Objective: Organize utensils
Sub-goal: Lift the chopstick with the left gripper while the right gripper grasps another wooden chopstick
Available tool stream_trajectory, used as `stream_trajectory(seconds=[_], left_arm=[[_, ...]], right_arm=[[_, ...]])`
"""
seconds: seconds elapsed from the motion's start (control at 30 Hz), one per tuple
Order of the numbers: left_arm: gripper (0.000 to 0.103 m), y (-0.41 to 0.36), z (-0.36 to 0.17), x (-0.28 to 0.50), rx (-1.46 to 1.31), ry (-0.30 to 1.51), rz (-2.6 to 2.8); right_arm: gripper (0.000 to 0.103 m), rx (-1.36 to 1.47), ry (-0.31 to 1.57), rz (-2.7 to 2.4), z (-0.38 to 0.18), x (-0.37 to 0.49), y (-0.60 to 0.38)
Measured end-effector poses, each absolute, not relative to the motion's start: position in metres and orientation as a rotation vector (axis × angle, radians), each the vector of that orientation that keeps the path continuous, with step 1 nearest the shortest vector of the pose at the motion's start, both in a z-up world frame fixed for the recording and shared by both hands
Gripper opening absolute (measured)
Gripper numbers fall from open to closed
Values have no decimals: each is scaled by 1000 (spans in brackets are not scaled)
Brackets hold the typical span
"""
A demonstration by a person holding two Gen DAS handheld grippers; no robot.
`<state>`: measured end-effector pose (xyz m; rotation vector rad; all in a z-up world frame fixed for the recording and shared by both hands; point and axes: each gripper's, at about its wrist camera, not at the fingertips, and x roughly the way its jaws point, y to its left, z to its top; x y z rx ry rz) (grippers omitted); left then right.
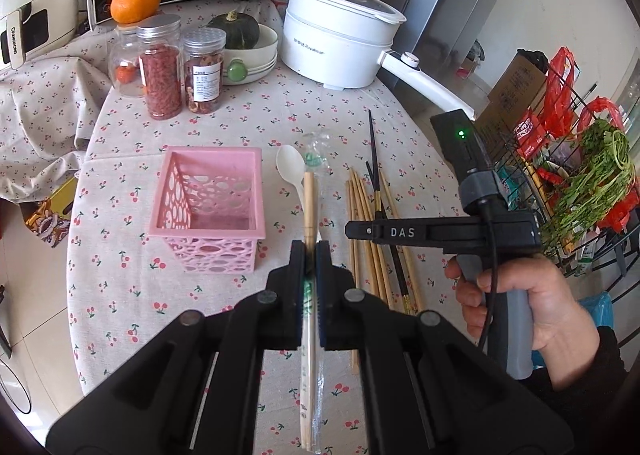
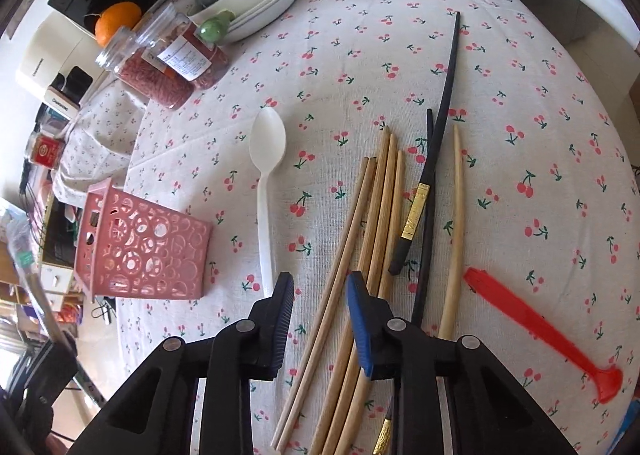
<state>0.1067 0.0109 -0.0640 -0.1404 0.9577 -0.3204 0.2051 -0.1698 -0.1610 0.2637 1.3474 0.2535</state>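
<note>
My left gripper (image 1: pixel 311 255) is shut on a pair of wrapped wooden chopsticks (image 1: pixel 309 207) in a clear sleeve, held above the table just right of the pink perforated basket (image 1: pixel 208 231). The basket stands empty. A white plastic spoon (image 1: pixel 290 167) lies beside it. My right gripper (image 2: pixel 320 279) points down over the bundle of bare wooden chopsticks (image 2: pixel 380 191). Two thin sticks lie between its blue pads (image 2: pixel 360 315), which stand a little apart from them. Black chopsticks (image 2: pixel 444 95) with gold bands and a red plastic spoon (image 2: pixel 532 327) lie further right.
At the back of the cherry-print tablecloth (image 1: pixel 132 295) stand a white electric pot (image 1: pixel 336 43), spice jars (image 1: pixel 164 67), a bowl (image 1: pixel 252 55) with a green squash, and an orange (image 1: pixel 135 1). A wire rack (image 1: pixel 568 159) with greens and red bags stands off the table's right edge.
</note>
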Motion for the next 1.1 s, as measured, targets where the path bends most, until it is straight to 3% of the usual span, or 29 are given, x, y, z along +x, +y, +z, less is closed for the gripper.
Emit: stream_trajectory(seconds=[0.13, 0.37, 0.4, 0.57, 0.77, 1.1], left_arm=[[6, 21, -65, 103, -151, 961, -305], [6, 31, -70, 103, -168, 967, -280], [6, 31, -70, 102, -171, 961, -279], [6, 33, -62, 99, -188, 910, -291], [6, 36, -42, 93, -206, 792, -297], [6, 45, -1, 82, -213, 468, -209]], right_arm=[[20, 229, 1358, 204, -170, 215, -166], [18, -79, 1320, 99, -175, 216, -127], [14, -113, 1307, 95, -175, 215, -122], [9, 7, 1265, 164, -173, 213, -134], [9, 128, 1118, 259, -130, 195, -155], [9, 183, 934, 348, -66, 155, -157]])
